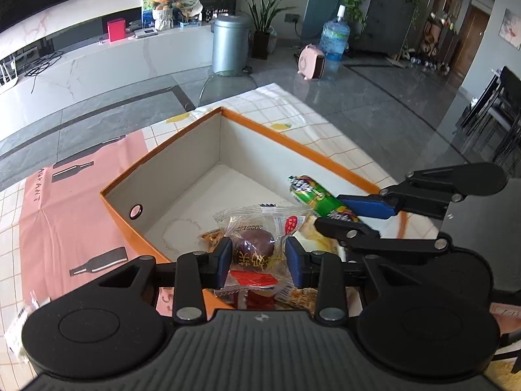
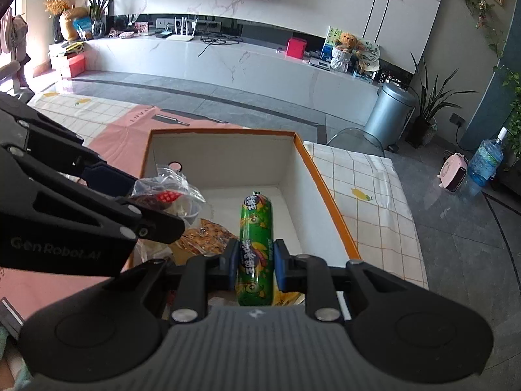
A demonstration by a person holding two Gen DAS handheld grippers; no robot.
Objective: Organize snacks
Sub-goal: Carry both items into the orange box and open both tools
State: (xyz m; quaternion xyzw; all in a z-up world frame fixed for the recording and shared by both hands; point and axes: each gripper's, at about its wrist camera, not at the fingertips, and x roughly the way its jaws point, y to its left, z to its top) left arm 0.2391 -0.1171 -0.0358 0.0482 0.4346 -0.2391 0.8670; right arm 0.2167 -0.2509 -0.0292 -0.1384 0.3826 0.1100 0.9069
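Observation:
An orange-rimmed cardboard box with white inside walls stands on the table. My left gripper is shut on a clear packet holding a dark brown snack over the box's near part. That packet shows at the left in the right wrist view, in the left gripper. My right gripper is shut on a green sausage stick, held above the box floor. The stick and right gripper appear at the right in the left wrist view. Other wrapped snacks lie in the box below.
A pink printed mat and a checked cloth cover the table around the box. The far half of the box floor is bare. Beyond the table edge lies grey floor with a metal bin and a clear chair back.

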